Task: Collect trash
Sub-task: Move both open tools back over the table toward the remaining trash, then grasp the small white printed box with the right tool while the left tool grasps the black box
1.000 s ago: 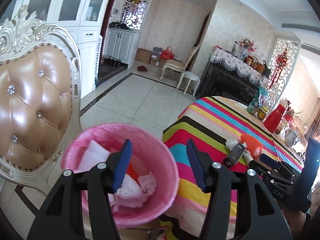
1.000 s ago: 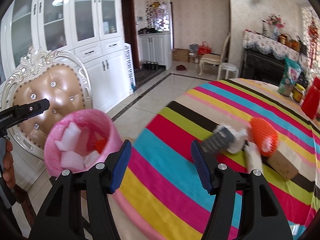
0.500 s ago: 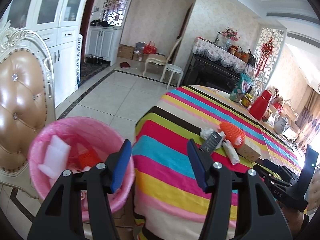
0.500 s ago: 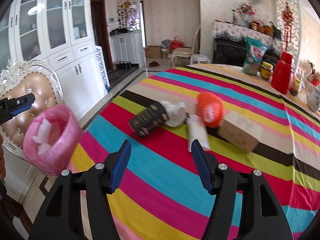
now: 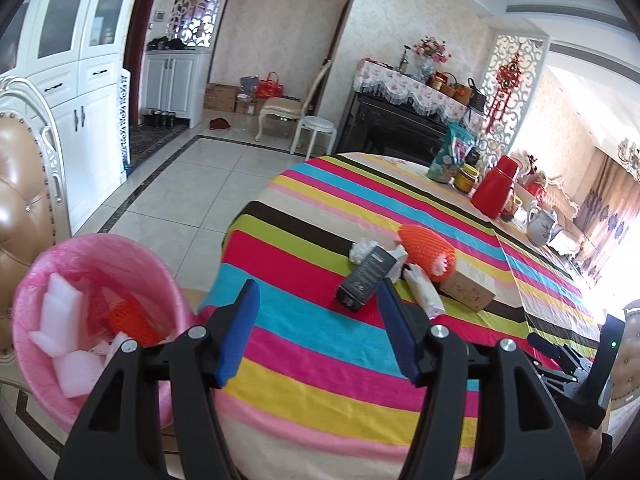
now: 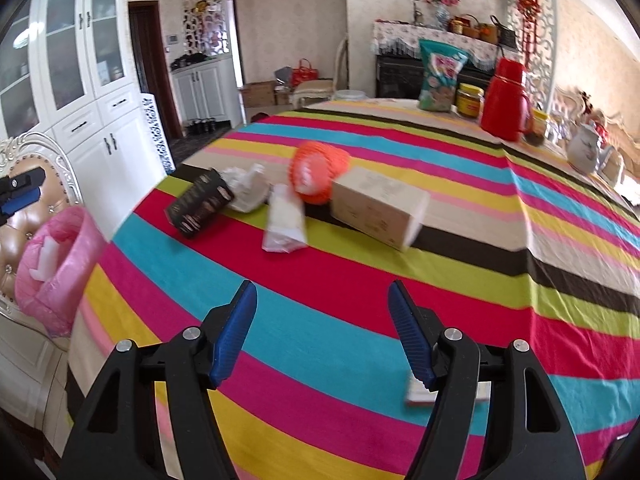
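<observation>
Trash lies in a cluster on the striped tablecloth (image 6: 360, 300): a black box (image 6: 199, 202), crumpled white paper (image 6: 246, 188), a clear plastic wrapper (image 6: 285, 219), an orange foam net (image 6: 316, 171) and a cardboard box (image 6: 378, 206). The same pile shows in the left wrist view: black box (image 5: 366, 276), orange net (image 5: 428, 250). A pink-lined bin (image 5: 92, 320) with white foam and orange scraps stands left of the table. My left gripper (image 5: 316, 332) is open and empty by the table edge. My right gripper (image 6: 322, 328) is open and empty over the table, short of the pile.
A padded chair (image 5: 24, 200) stands behind the bin. A red thermos (image 6: 506, 100), snack bag (image 6: 440, 76), jar (image 6: 470, 100) and teapot (image 6: 586, 154) stand at the table's far side. A small card (image 6: 420, 394) lies by my right finger. White cabinets (image 6: 100, 100) line the left wall.
Both grippers have swung right from the bin toward the table. The trash pile now sits nearer and more central in both views. Both stay open and empty.
</observation>
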`<state>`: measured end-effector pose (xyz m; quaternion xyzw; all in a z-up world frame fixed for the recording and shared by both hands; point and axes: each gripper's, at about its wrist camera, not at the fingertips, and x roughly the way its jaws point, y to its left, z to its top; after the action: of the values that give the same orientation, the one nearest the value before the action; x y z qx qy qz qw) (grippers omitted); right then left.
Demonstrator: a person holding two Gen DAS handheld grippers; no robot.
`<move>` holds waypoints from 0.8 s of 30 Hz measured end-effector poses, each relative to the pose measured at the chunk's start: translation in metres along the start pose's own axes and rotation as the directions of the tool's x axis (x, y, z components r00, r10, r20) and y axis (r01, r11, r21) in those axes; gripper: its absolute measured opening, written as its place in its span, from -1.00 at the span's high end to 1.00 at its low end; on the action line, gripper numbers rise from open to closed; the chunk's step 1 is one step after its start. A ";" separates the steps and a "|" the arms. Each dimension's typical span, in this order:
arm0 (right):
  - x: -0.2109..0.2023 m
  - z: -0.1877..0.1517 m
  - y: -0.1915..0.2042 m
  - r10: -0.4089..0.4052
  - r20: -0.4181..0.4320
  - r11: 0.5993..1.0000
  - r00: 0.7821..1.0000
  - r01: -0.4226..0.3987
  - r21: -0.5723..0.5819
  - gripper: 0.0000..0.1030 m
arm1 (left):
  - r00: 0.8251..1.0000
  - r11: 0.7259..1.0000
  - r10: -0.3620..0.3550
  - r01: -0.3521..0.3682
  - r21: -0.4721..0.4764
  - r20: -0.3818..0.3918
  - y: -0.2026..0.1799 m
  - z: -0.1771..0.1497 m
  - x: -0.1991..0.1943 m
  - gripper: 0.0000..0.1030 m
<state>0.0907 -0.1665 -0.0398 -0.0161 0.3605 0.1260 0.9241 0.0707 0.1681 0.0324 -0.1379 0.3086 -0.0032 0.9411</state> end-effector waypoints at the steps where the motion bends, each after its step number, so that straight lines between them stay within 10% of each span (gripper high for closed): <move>1: 0.001 -0.003 -0.007 -0.009 -0.006 1.000 1.000 0.009 0.010 -0.27 | 1.000 1.000 -0.004 0.004 0.004 -0.003 -0.004 0.000 0.003 -0.15; 24: 0.017 -0.049 -0.073 -0.131 -0.137 0.986 0.982 0.144 0.088 -0.44 | 0.996 0.996 -0.053 0.058 0.063 -0.075 -0.050 -0.003 0.055 -0.22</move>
<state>0.0879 -0.2396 -0.0914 -0.0041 0.4239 0.0429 0.9047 0.1177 0.1146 0.0108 -0.1154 0.3386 -0.0446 0.9328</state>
